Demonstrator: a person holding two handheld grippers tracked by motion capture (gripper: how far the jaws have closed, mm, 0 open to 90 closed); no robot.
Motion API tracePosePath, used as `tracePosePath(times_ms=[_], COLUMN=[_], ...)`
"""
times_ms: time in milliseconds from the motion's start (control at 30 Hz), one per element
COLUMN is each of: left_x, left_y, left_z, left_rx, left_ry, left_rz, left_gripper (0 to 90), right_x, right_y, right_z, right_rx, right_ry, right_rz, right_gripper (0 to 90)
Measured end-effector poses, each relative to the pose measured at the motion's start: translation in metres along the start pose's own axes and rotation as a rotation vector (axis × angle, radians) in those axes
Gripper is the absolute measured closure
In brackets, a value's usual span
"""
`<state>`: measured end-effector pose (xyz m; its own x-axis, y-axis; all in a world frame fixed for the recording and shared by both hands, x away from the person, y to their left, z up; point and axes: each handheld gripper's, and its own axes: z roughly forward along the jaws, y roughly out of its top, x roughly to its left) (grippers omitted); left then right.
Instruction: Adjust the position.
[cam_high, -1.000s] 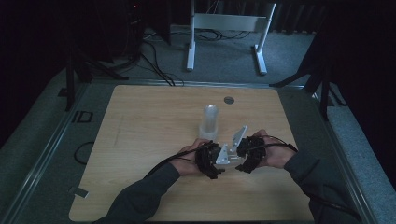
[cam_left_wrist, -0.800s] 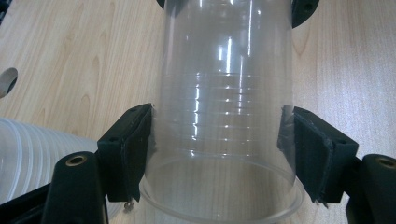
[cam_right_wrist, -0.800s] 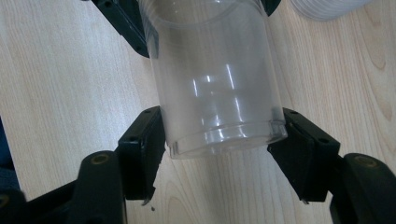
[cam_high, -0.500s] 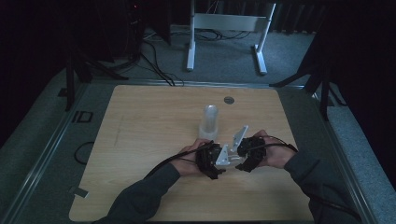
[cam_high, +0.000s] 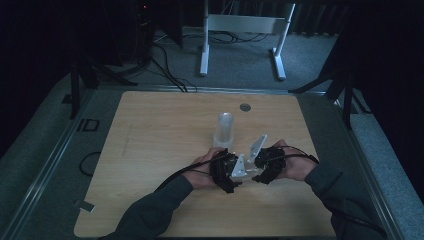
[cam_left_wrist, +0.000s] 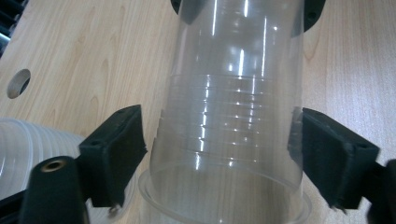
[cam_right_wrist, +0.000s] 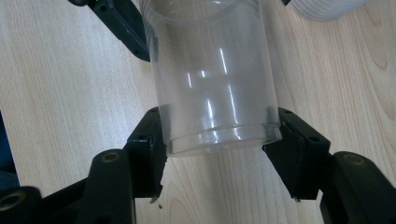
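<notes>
A clear ribbed plastic cup (cam_right_wrist: 215, 79) lies level between the two grippers, low over the pale wooden table (cam_high: 150, 145). The right gripper (cam_right_wrist: 219, 140) has just closed – its black pads press both sides of the cup's base. The left gripper (cam_left_wrist: 219, 144) has just been opening; the cup's rim end sits between its spread jaws, the left pad clear of the wall. A stack of clear plastic cups (cam_high: 225, 129) stands just beyond.
</notes>
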<state>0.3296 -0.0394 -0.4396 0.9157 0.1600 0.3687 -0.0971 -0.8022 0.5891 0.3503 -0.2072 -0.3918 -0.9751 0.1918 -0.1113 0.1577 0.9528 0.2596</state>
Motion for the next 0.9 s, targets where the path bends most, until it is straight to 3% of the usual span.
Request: tracePosePath(times_ms=[500,900], left_x=[0.006,0.011], left_y=[0.001,0.0], left_z=[-0.004,-0.007], left_rx=[-0.034,-0.069], left_ry=[-0.005,0.013], left_rz=[-0.053,-0.082], left_gripper=[14.4,15.9], right_x=[0.0,-0.005], right_y=[-0.008,-0.027], right_z=[0.0,0.008], right_rx=[-0.019,0.005], right_ry=[-0.005,-0.04], right_rz=[0.036,0.132], right_gripper=[41.7,41.8])
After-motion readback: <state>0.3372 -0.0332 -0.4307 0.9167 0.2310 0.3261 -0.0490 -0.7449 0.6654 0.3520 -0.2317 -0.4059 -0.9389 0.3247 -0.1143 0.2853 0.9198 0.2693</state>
